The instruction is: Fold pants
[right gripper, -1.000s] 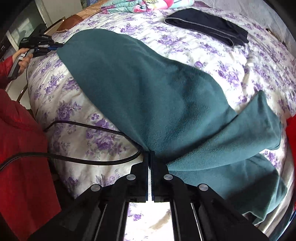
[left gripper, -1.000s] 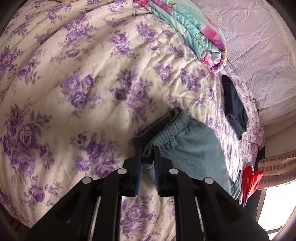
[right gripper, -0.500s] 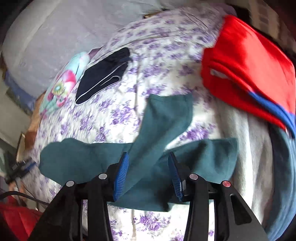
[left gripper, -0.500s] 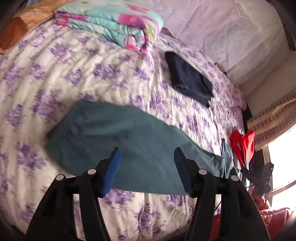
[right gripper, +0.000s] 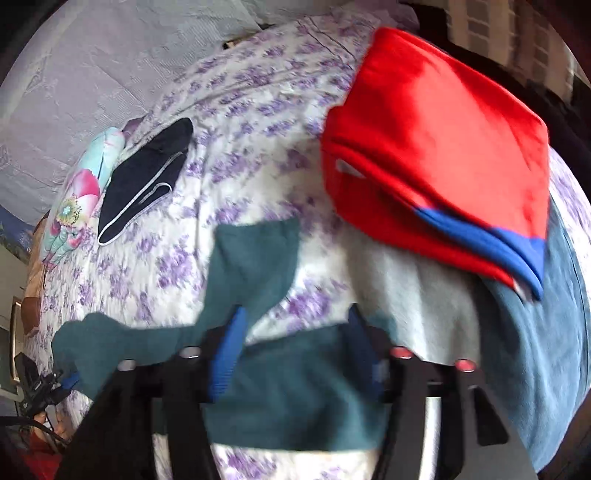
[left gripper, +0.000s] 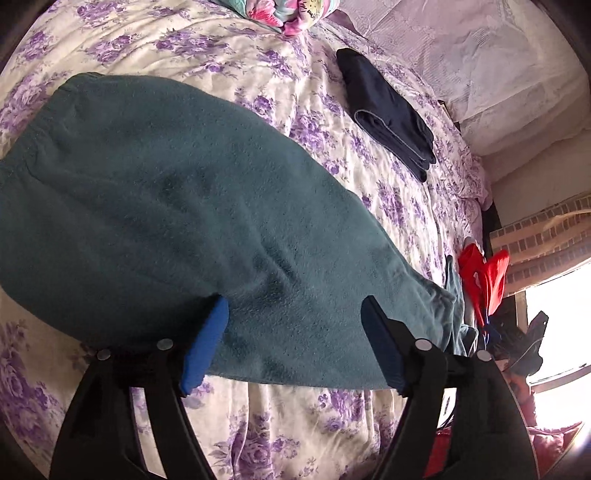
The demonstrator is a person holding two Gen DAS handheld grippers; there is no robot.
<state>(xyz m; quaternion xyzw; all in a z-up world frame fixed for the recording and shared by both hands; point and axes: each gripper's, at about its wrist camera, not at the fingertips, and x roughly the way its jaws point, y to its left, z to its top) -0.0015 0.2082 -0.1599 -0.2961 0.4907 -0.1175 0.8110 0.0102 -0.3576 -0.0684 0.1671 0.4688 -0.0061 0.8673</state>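
The teal fleece pants [left gripper: 177, 221] lie spread on the purple-flowered bedspread [left gripper: 184, 48], waistband to the left, legs running right. My left gripper [left gripper: 295, 314] is open and empty, low over the pants' near edge around mid-length. In the right wrist view the pants' two legs [right gripper: 255, 258] lie apart in a V. My right gripper [right gripper: 295, 325] is open and empty, just over the leg ends, with the nearer leg [right gripper: 295, 398] under its fingers.
Folded dark navy pants [left gripper: 388, 110] lie farther back on the bed. A folded floral quilt [left gripper: 288, 14] sits by the headboard. A red garment [right gripper: 443, 147] with a blue band lies on grey and blue clothes [right gripper: 535, 350] at the bed's foot end.
Both grippers have let go of the pants and opened. The pants now lie flat on the bed. Both grippers have then come down closer to the fabric.
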